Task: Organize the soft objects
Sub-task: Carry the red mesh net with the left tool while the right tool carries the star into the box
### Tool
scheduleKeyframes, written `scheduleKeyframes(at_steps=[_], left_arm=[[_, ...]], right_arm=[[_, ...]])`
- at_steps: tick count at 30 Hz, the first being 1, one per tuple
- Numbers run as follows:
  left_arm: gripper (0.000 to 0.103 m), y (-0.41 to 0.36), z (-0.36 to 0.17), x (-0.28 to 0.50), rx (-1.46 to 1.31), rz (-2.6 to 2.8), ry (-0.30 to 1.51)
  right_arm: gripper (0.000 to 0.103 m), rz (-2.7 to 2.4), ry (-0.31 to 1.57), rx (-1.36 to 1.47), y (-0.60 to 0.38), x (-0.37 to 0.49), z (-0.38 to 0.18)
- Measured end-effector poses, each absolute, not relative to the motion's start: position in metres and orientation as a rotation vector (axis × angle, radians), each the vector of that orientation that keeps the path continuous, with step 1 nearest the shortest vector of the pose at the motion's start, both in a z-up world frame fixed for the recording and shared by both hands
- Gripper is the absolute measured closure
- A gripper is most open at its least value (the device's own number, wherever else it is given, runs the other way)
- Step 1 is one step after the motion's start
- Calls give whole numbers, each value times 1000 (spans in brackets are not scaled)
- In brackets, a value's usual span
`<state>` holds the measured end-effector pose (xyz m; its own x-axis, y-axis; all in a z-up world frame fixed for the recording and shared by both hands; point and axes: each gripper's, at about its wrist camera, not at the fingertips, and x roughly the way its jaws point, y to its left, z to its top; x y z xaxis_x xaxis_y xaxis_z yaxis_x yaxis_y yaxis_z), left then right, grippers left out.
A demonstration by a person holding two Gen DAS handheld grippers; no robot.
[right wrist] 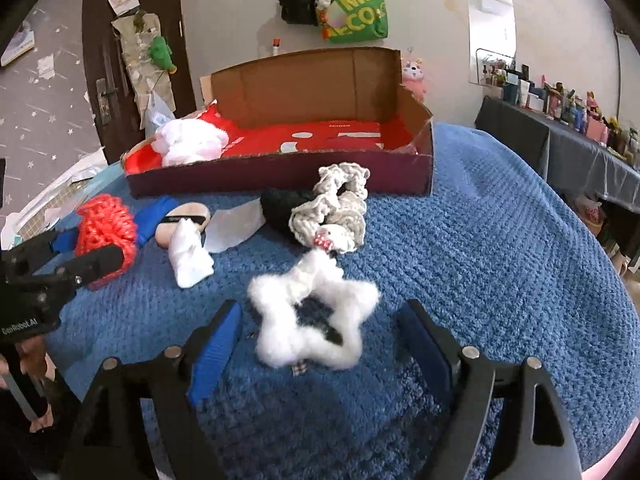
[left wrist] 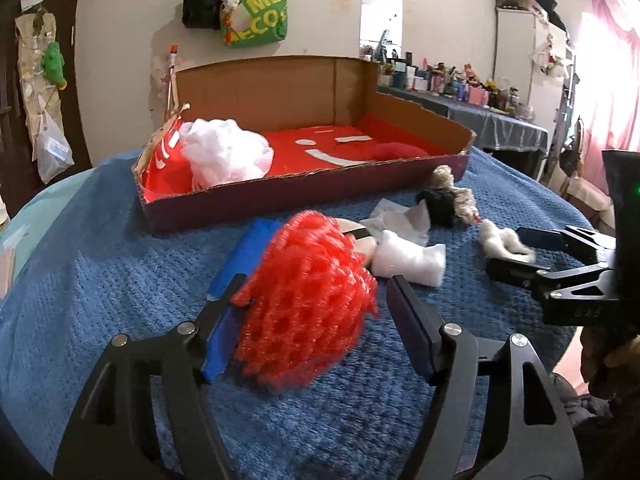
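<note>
My left gripper stands open around a red mesh puff lying on the blue knitted cover; the puff brushes the left pad, and the right pad is clear of it. My right gripper is open too, with a white fluffy star lying between its fingers, touching neither. Behind stands a shallow cardboard box with a red lining, holding a white mesh puff and a red soft item. The left wrist view also catches the right gripper.
Between grippers and box lie a white foam piece, a beige powder puff, a blue strip, a black scrunchie and cream crochet scrunchies. The cover drops away at right toward a cluttered side table.
</note>
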<state>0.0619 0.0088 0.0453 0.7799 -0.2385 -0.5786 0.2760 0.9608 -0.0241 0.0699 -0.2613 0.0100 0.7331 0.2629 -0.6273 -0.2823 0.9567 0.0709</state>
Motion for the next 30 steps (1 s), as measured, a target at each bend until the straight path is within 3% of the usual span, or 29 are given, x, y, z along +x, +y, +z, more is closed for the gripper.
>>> scheduleKeyframes(at_steps=[14,15,16,18,30], left_arm=[[36,28,41,73,-15,-273,653],[43,27,41,73,-11,-275,650],[44,27,42,72,-8,-277,647],[47,27,43,72,-11,-280,646],[49,20,60,64,8,-301,598]], right_arm=[[20,301,665,-13,-261,71,11],[23,302,662,-10,-262,70,12],[26,307,660,-9,-262,70,12],[41,312,658,-15,-261,70,12],[41,335,597,-20,-254,63,27]])
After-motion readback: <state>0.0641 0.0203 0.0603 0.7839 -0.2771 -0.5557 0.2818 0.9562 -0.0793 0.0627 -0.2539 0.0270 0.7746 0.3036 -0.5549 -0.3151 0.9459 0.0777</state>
